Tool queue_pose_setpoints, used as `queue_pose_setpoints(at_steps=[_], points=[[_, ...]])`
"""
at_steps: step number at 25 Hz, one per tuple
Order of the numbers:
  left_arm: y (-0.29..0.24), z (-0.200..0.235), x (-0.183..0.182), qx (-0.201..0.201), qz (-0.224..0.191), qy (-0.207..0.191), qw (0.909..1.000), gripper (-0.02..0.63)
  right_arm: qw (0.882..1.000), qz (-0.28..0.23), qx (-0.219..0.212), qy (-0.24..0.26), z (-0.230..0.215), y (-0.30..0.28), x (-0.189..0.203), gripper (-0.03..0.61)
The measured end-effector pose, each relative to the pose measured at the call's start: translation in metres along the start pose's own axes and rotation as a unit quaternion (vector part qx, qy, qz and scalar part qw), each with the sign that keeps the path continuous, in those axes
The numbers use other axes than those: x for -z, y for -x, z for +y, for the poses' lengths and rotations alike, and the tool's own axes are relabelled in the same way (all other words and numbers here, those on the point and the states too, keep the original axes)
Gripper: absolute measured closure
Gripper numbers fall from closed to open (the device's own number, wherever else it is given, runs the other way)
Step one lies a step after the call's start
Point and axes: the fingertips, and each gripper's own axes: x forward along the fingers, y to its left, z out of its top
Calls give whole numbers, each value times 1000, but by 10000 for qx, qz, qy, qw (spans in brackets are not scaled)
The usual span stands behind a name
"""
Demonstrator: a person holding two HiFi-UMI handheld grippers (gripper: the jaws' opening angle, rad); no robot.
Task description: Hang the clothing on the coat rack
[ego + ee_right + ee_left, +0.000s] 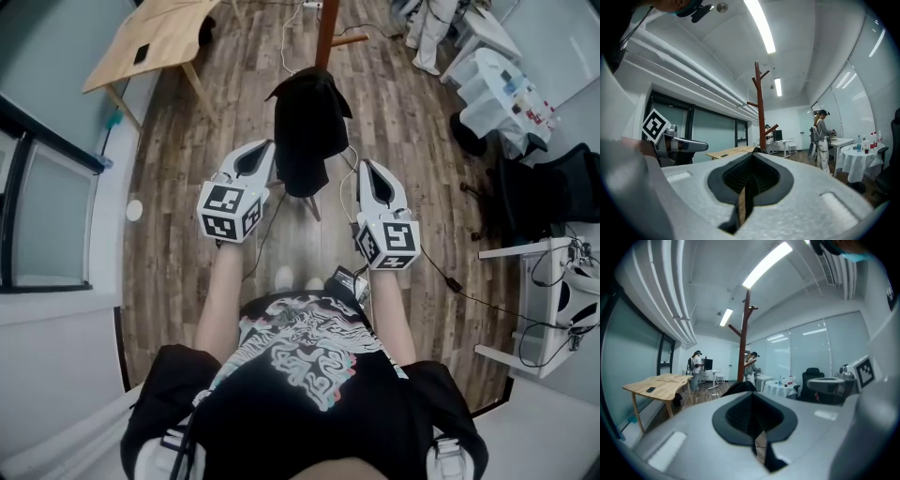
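Observation:
A black garment (pixel 307 122) hangs draped on the brown wooden coat rack (pixel 325 33), straight ahead of me over the wood floor. My left gripper (pixel 269 150) sits just left of the garment's lower part, shut and with nothing in it. My right gripper (pixel 364 167) is a little right of the garment, also shut and holding nothing. In the left gripper view the closed jaws fill the foreground, with the garment's top (pixel 738 386) and the rack's pole (pixel 745 333) just beyond. The right gripper view shows the rack (pixel 760 108) ahead, past that gripper's closed jaws.
A light wooden table (pixel 155 37) stands far left by the glass wall. At the right are a white-clothed table (pixel 497 89), a black chair (pixel 553 183) and a white shelf unit (pixel 544 300). People stand at the desks behind the rack (pixel 821 136). Cables trail over the floor.

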Motion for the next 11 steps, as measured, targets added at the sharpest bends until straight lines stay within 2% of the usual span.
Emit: queue_pose_setpoints(at_steps=[11], points=[[-5,-3,9,-44,4,-7,10000,624,10000,-5,71,-65,-8,3,6,580]])
